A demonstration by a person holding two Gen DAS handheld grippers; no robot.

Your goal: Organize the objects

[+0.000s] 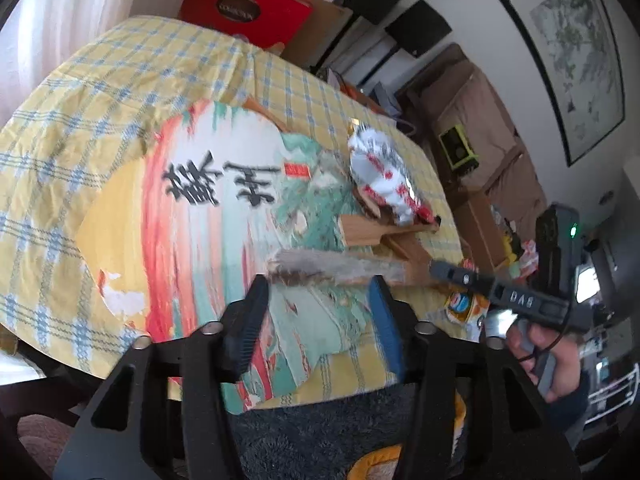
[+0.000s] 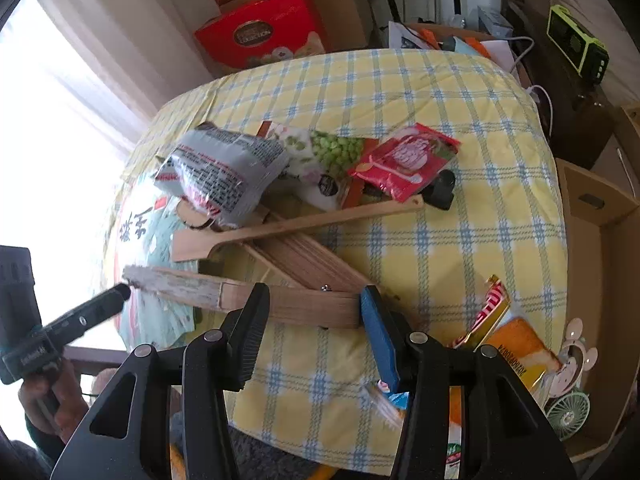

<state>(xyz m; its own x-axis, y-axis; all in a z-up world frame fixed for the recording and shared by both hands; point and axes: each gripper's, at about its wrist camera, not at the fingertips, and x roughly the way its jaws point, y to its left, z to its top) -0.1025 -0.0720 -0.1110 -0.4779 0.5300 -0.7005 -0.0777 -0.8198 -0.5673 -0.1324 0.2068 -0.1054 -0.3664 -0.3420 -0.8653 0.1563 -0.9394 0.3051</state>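
I see a table under a yellow cloth with blue checks (image 2: 460,216), and on it a large paper folding fan (image 1: 208,216) spread open, painted in red, green and yellow with black characters. My left gripper (image 1: 320,292) hangs over the near part of that fan, its jaws apart. The grey, worn outer edge of the fan (image 1: 336,270) lies just beyond the fingertips, and I see no pad pressing on it. My right gripper (image 2: 316,300) stands at the fan's wooden handle end (image 2: 288,306), jaws apart too; the wood lies just past the tips, and I cannot tell whether it is touched.

A pale wooden spatula (image 2: 296,228) lies across the fan's ribs. On the far side of it sit a crumpled white and red snack bag (image 1: 380,176), a packet of green peas (image 2: 336,152) and a red sachet (image 2: 404,164). At the near right table edge lie a gold and red wrapper (image 2: 488,312) and an orange packet (image 2: 520,344). A red gift box (image 2: 264,28) stands beyond the table.
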